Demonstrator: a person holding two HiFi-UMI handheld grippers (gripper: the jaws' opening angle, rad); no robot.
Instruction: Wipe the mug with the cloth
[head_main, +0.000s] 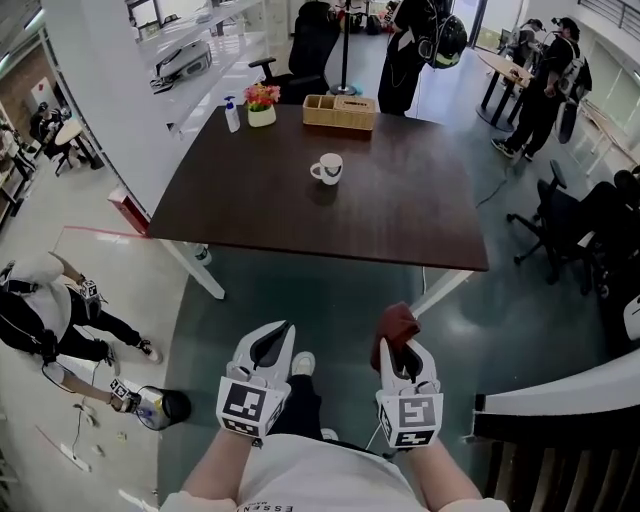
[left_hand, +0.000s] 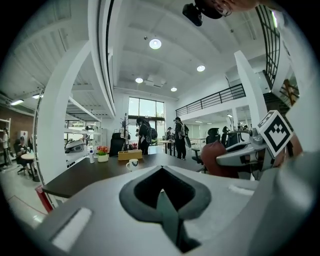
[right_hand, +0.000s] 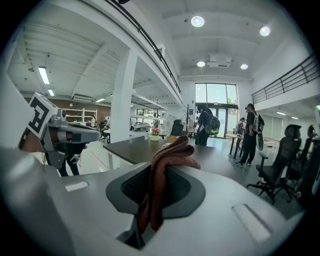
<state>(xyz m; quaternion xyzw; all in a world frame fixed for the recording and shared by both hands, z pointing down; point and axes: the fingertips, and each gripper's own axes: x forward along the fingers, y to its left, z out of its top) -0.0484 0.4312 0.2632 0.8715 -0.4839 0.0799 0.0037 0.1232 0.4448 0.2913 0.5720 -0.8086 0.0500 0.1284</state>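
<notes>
Mug (head_main: 327, 168) stood on the table (head_main: 400, 205), well ahead; right gripper (head_main: 403, 348) was clamped on the cloth (head_main: 395, 322), evidently for wiping, while left gripper (head_main: 272, 343) was closed and empty, free for steadying.

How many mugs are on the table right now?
1. The white mug stands near the middle of the dark table; the basket at its far edge could hide another.

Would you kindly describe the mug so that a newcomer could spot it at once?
Look at the large dark table. The mug stands alone near its centre. It is white with a dark mark, well apart from the basket, flowers and bottle along the far edge.
</notes>
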